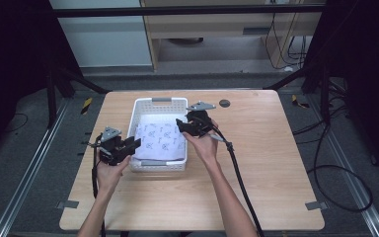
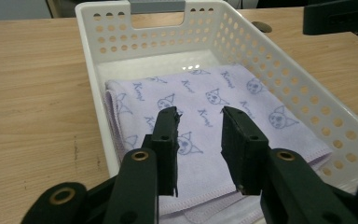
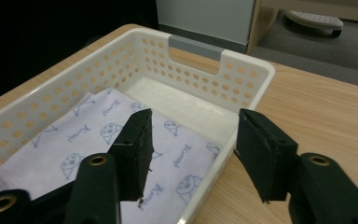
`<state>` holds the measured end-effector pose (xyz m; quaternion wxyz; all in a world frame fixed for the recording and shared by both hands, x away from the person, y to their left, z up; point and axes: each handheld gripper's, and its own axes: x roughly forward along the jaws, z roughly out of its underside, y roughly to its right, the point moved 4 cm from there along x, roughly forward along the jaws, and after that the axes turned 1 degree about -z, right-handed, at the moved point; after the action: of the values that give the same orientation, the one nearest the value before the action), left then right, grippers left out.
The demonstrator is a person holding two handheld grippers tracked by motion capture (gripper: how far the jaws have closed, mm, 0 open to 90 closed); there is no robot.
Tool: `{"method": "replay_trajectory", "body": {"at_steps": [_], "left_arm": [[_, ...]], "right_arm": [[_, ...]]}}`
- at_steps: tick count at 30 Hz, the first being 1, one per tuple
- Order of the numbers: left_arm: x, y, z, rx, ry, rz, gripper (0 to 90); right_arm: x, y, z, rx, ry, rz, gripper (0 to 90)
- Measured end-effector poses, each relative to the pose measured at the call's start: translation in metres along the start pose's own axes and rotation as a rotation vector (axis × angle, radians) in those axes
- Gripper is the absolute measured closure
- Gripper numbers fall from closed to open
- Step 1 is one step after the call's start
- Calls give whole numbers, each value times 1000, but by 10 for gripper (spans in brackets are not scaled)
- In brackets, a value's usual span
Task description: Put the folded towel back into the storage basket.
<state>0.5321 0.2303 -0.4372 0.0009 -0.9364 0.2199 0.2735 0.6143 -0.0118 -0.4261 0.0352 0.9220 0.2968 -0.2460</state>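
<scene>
A folded lilac cloth printed with blue cat faces lies flat inside a white perforated basket on the wooden table. My left gripper hovers over the basket's near left corner, jaws open and empty above the cloth. My right gripper sits over the basket's right wall, jaws open wide, nothing between them.
The basket has grey handles at both ends. A round grommet is set in the wooden table beyond the basket. Cables trail from each gripper toward the near edge. Bare tabletop lies left and right.
</scene>
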Motion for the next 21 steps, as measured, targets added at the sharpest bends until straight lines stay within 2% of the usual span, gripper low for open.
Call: {"method": "replay_trajectory", "body": {"at_steps": [4, 11, 21], "left_arm": [[-4, 2, 0, 14, 0, 7, 632], [-8, 8, 3, 48, 3, 21, 582], [-15, 15, 6, 81, 7, 33, 499]], "right_arm": [[-15, 8, 3, 12, 20, -13, 403], [-46, 26, 16, 36, 48, -4, 327], [-86, 47, 38, 43, 49, 12, 260]]}}
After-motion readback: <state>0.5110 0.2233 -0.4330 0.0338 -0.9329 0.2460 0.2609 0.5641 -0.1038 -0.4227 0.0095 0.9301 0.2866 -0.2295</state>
